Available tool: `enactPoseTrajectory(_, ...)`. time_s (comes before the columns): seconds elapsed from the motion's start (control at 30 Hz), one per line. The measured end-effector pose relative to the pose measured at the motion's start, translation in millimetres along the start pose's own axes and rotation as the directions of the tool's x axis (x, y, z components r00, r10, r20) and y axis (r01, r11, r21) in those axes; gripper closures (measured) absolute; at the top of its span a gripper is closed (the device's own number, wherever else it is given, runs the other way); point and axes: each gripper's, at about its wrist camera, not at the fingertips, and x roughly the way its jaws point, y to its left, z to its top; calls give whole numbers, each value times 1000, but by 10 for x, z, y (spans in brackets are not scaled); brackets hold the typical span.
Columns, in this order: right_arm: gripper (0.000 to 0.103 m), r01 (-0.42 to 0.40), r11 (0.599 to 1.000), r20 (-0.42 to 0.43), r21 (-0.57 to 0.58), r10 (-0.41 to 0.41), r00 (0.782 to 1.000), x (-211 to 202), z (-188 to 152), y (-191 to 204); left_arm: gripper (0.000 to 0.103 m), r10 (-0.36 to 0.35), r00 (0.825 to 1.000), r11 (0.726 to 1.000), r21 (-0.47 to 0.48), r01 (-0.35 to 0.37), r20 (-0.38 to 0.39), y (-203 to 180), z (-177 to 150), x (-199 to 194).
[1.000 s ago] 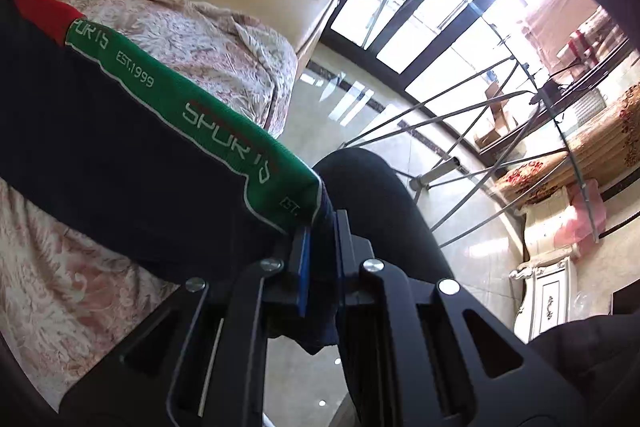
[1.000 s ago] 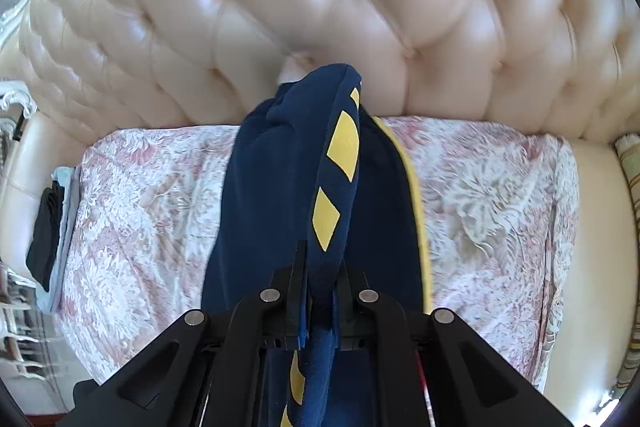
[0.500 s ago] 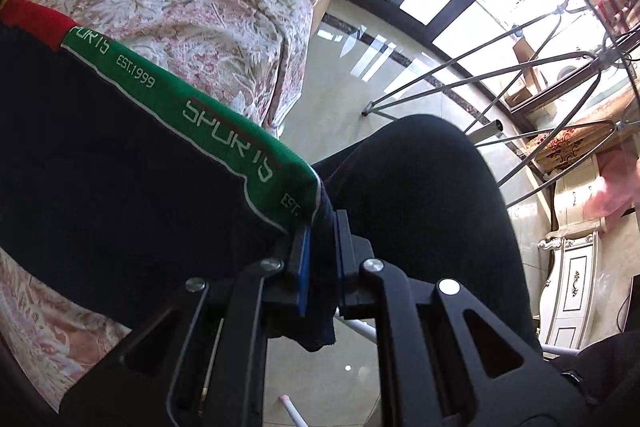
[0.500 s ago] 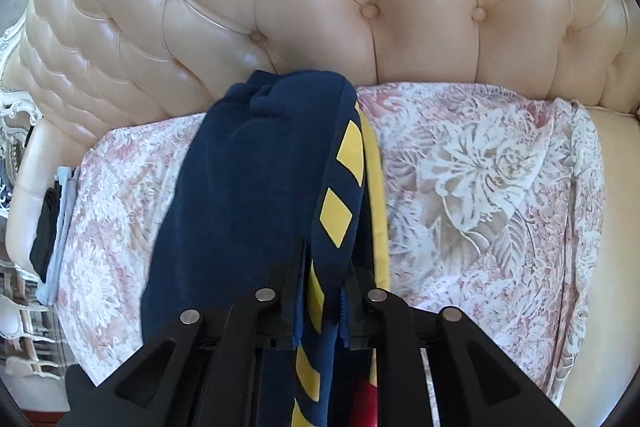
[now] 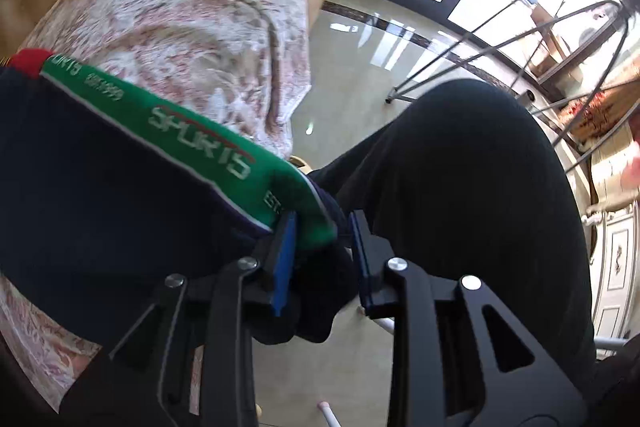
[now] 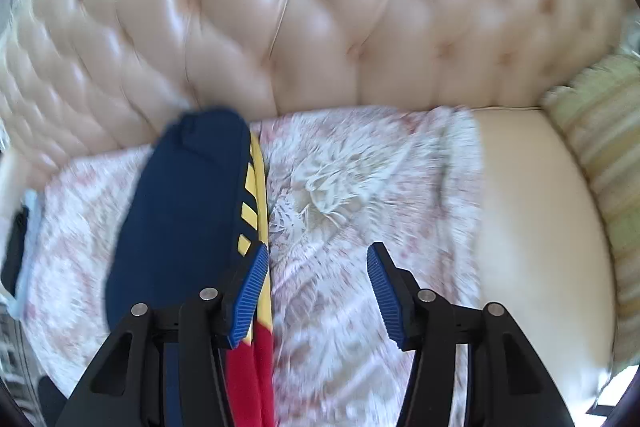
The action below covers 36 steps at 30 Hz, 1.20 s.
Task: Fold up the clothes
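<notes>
Navy garment (image 5: 100,195), green SPORTS stripe; left tool (image 5: 322,247) parted around hem; right tool (image 6: 318,291) wide, empty.

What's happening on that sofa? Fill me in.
A person is folding a navy sports garment with green, red and yellow trim on the floral cloth covering the cream tufted leather sofa. The right gripper is open, beside the garment lying on the cloth. The left gripper stands parted around the green-striped edge, the fabric between its blue pads; a firm pinch isn't evident.
</notes>
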Motion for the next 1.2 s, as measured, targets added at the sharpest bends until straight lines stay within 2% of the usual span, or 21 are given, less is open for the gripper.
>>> enactPoseTrajectory(0.07,48,19,999,69,38,-21,997,-463,-189,-14,71,-38,999,999,19,38,24,-108,-121,-68)
enactPoseTrajectory(0.17,41,23,998,158,60,-32,987,-1161,-585,68,57,-99,992,995,-21,101,79,-152,-506,-281)
enactPoseTrajectory(0.27,29,45,995,245,93,-67,967,-1845,-1157,149,54,-89,984,978,-173,115,155,83,-1117,-544)
enactPoseTrajectory(0.3,23,49,993,266,106,-75,961,-2009,-1353,162,54,-81,978,958,-257,129,191,225,-1310,-628)
enactPoseTrajectory(0.33,23,50,992,283,116,-82,956,-2142,-1541,173,54,-70,971,925,-349,149,230,387,-1498,-710)
enactPoseTrajectory(0.4,22,60,983,313,171,-112,943,-2353,-2039,165,54,-62,936,838,-491,237,347,737,-1832,-854)
enactPoseTrajectory(0.5,22,36,963,299,267,-118,947,-2430,-2701,102,54,-118,873,744,-540,393,473,1052,-2031,-857)
enactPoseTrajectory(0.57,22,7,951,284,308,-99,954,-2449,-3053,130,54,-146,858,721,-541,433,493,1134,-2007,-736)
enactPoseTrajectory(0.67,22,-10,948,286,318,-86,954,-2581,-3453,225,55,-151,876,743,-533,406,457,1112,-1898,-518)
enactPoseTrajectory(0.73,22,-17,953,286,303,-74,955,-2693,-3663,257,61,-141,886,754,-532,386,442,1125,-1788,-397)
enactPoseTrajectory(0.87,22,26,959,245,282,-99,964,-2825,-3973,277,64,-103,908,729,-590,346,406,1299,-1628,-222)
enactPoseTrajectory(0.93,22,53,959,229,277,-120,966,-2851,-4107,272,64,-98,910,717,-606,345,402,1342,-1608,-193)
enactPoseTrajectory(1.03,22,47,950,204,308,-115,972,-2846,-4266,188,64,-122,911,702,-614,360,393,1375,-1594,-176)
enactPoseTrajectory(1.07,22,48,946,196,320,-116,974,-2833,-4301,160,78,-130,911,697,-617,364,391,1385,-1590,-171)
enactPoseTrajectory(1.1,22,50,943,188,330,-117,975,-2821,-4329,139,98,-139,911,692,-620,369,388,1396,-1585,-165)
enactPoseTrajectory(1.17,22,48,939,181,340,-116,977,-2812,-4353,122,98,-119,907,720,-594,358,403,1307,-1592,-372)
enactPoseTrajectory(1.2,22,47,939,183,341,-115,976,-2819,-4372,137,98,-89,911,760,-563,323,402,1217,-1597,-556)
